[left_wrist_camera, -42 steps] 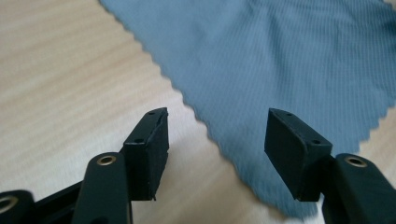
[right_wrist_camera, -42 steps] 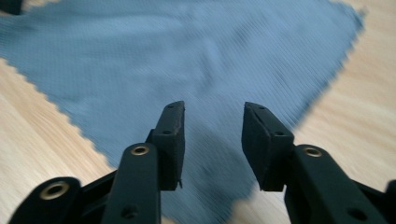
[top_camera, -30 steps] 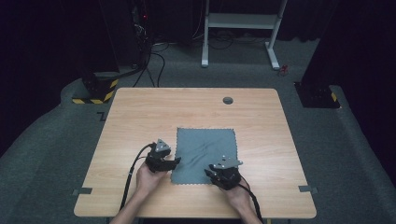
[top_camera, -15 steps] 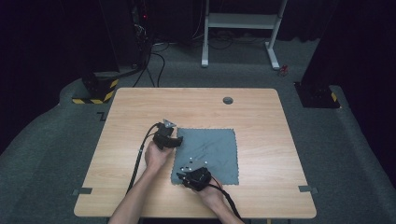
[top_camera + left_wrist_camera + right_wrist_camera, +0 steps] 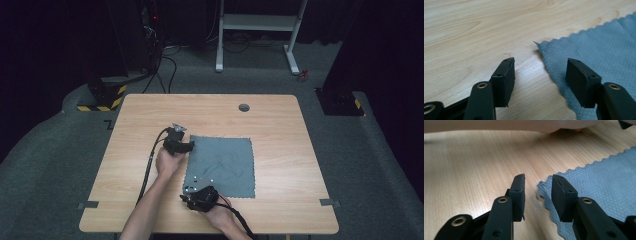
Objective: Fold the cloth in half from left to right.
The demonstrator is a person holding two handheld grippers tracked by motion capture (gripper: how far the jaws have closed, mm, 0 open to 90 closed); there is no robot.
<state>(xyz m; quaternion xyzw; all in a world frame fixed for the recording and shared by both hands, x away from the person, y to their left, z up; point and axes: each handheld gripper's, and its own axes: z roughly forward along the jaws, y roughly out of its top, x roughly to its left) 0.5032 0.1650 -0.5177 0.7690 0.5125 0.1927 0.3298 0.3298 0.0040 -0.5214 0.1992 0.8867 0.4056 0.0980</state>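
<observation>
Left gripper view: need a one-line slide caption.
Open left gripper low over the wooden table, jaws straddling a corner of the grey cloth.

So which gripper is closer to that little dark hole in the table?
The left. The left gripper sits at the cloth's far left corner, with bare table between it and the hole. The right gripper is at the cloth's near left corner, farther off.

Grey cloth (image 5: 222, 165) flat on wooden table (image 5: 150, 120), left gripper (image 5: 184, 145) and right gripper (image 5: 187, 192) at its left corners
</observation>
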